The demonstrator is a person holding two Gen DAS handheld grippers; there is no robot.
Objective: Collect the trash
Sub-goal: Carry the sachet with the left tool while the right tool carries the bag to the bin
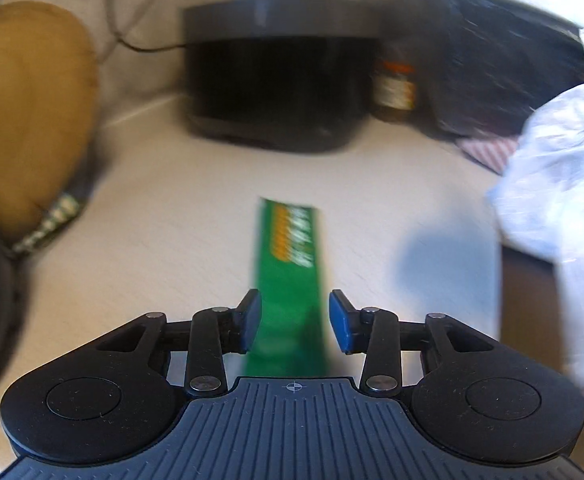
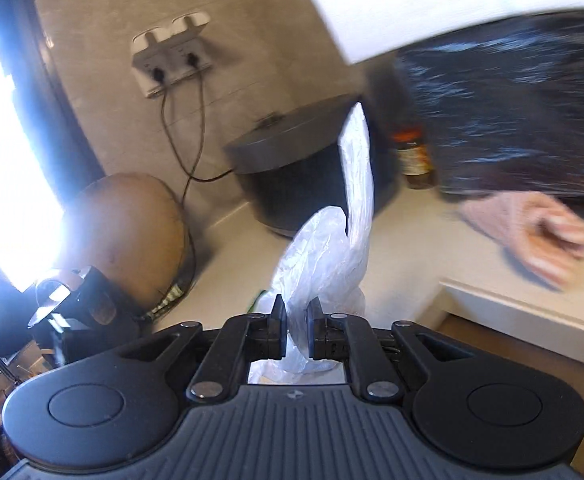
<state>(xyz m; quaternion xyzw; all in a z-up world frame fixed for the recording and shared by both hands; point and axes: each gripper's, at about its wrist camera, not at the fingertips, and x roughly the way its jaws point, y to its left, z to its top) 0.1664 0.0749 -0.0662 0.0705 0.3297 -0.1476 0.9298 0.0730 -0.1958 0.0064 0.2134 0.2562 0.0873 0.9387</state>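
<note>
A green wrapper (image 1: 290, 276) lies flat on the counter (image 1: 172, 208), at 12 o'clock from the left gripper (image 1: 295, 320), whose fingers stand apart on either side of its near end. The right gripper (image 2: 296, 330) is clamped on a white bag (image 2: 328, 248). A dark pot (image 1: 276, 76) stands beyond.

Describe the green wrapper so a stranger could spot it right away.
Start at the big black round appliance at the back of the pale countertop. In front of it, between the left gripper's open fingers, lies the green wrapper, a long flat strip with orange print.
</note>
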